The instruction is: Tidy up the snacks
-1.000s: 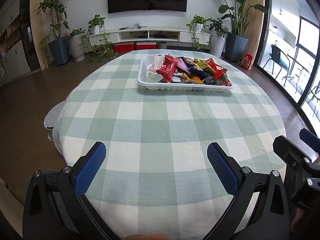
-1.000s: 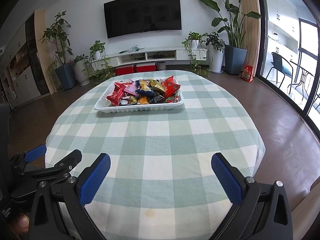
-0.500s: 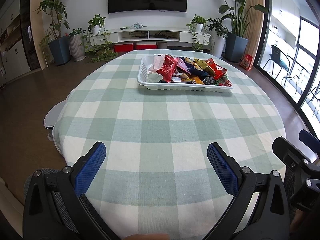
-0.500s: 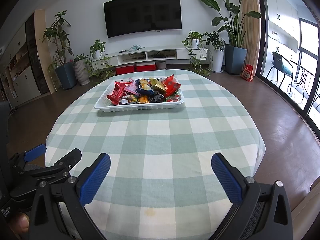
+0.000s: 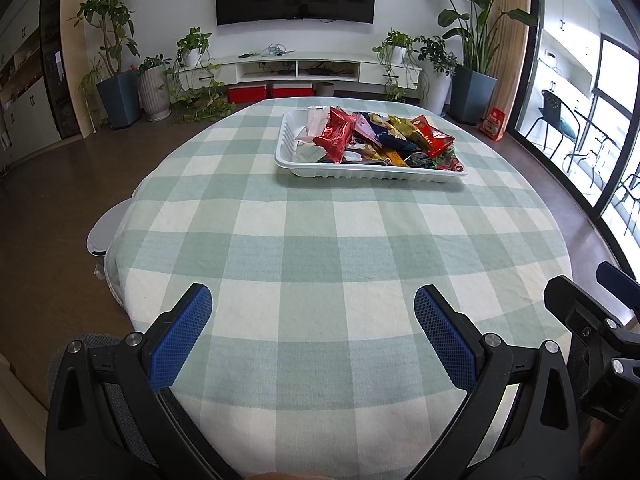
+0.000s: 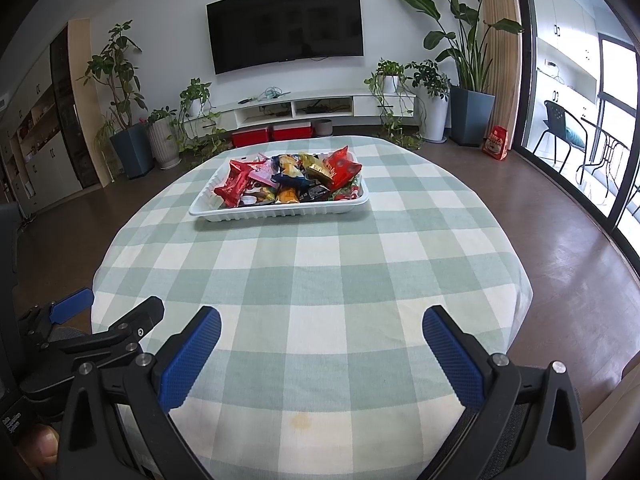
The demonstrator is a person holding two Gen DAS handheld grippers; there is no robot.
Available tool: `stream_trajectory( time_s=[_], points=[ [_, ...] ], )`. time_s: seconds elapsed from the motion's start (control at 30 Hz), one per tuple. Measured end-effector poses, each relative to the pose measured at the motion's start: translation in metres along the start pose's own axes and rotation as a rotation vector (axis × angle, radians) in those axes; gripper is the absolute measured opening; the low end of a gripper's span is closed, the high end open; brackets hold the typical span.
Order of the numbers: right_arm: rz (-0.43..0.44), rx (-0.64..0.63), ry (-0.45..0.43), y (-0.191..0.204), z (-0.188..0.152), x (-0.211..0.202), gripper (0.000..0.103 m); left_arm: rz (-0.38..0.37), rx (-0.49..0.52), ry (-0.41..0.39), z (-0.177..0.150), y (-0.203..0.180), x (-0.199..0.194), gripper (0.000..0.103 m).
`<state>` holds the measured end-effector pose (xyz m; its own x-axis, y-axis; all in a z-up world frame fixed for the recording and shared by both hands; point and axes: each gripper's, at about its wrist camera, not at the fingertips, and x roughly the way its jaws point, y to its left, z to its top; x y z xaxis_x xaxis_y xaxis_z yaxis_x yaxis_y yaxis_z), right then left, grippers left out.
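Note:
A white plastic tray (image 5: 360,171) sits on the far half of a round table, heaped with several snack packets (image 5: 376,136) in red, gold, blue and pink. It also shows in the right wrist view (image 6: 280,212) with the packets (image 6: 288,178). My left gripper (image 5: 312,320) is open and empty, low over the table's near edge, far from the tray. My right gripper (image 6: 320,340) is open and empty, beside the left one at the near edge. Each gripper appears at the edge of the other's view.
The table wears a green and white checked cloth (image 5: 320,240) with a small stain (image 6: 300,422) near the front. Behind stand a TV (image 6: 284,24), a low white cabinet (image 6: 300,108) and potted plants (image 6: 128,120). Glass doors (image 6: 580,120) line the right.

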<state>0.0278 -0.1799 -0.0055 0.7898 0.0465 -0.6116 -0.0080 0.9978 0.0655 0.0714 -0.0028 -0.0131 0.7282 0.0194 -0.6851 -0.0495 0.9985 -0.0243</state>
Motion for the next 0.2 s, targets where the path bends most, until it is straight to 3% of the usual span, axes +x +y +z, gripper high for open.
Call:
stream_trajectory(
  time_s=[0.2],
  points=[
    [0.001,0.003,0.003,0.0002,-0.0065,-0.0013,0.103,-0.007,0.002,0.000,-0.0043,-0.0021,-0.0005,0.103]
  ],
)
